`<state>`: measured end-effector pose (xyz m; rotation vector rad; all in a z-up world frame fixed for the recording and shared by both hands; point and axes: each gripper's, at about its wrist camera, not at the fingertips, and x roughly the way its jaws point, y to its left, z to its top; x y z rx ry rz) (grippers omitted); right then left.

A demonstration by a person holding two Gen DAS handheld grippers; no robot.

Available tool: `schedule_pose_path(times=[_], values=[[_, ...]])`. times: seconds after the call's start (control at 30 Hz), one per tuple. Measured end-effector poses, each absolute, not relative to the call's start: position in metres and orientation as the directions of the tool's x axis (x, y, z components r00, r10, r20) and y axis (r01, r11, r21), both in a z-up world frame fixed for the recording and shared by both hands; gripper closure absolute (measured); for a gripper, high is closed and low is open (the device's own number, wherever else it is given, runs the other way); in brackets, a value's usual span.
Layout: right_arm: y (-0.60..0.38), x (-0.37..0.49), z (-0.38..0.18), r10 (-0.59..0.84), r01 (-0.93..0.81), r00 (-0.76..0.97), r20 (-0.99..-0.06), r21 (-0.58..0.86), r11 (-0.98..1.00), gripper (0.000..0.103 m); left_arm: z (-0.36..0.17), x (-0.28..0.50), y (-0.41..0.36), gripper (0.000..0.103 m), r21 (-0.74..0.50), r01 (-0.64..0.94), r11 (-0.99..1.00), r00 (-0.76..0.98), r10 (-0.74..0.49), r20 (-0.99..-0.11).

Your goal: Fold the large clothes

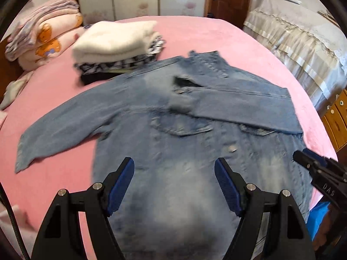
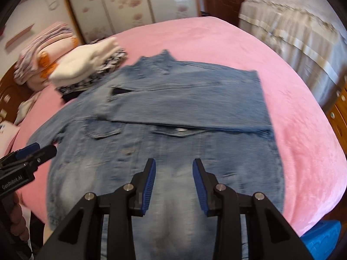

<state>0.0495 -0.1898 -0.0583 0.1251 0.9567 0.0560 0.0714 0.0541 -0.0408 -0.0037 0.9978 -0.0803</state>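
Observation:
A light blue denim jacket point(image 1: 173, 143) lies flat on the pink bed point(image 1: 216, 36). Its right sleeve is folded across the chest point(image 1: 238, 108); its left sleeve point(image 1: 56, 130) stretches out to the left. My left gripper point(image 1: 174, 166) is open and empty above the jacket's lower part. My right gripper point(image 2: 174, 169) is open and empty above the jacket point(image 2: 164, 134) near its hem. The right gripper also shows at the right edge of the left wrist view point(image 1: 303, 158). The left gripper shows at the left edge of the right wrist view point(image 2: 43, 151).
A pile of folded clothes point(image 1: 115, 45), white on top, sits at the back left of the bed. Folded pink blankets point(image 1: 43, 32) lie further left. A covered piece of furniture point(image 1: 303, 43) and wooden drawers point(image 1: 336, 119) stand to the right. A blue object point(image 2: 323, 238) is near the bed's front.

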Motion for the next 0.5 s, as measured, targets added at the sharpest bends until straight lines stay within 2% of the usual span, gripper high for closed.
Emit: schedule_pose_path(times=[0.23,0.5], values=[[-0.115,0.058,-0.046,0.172,-0.167,0.571,-0.802,0.092,0.982,0.067,-0.047,0.058,0.143,0.028,-0.038,-0.019,0.999,0.497,-0.024,-0.868],[-0.03,0.087,-0.039,0.24,-0.304,0.567,-0.788,0.071,0.95,0.062,-0.071,0.068,0.281,0.028,-0.253,-0.299,0.92,0.508,-0.071,-0.858]])
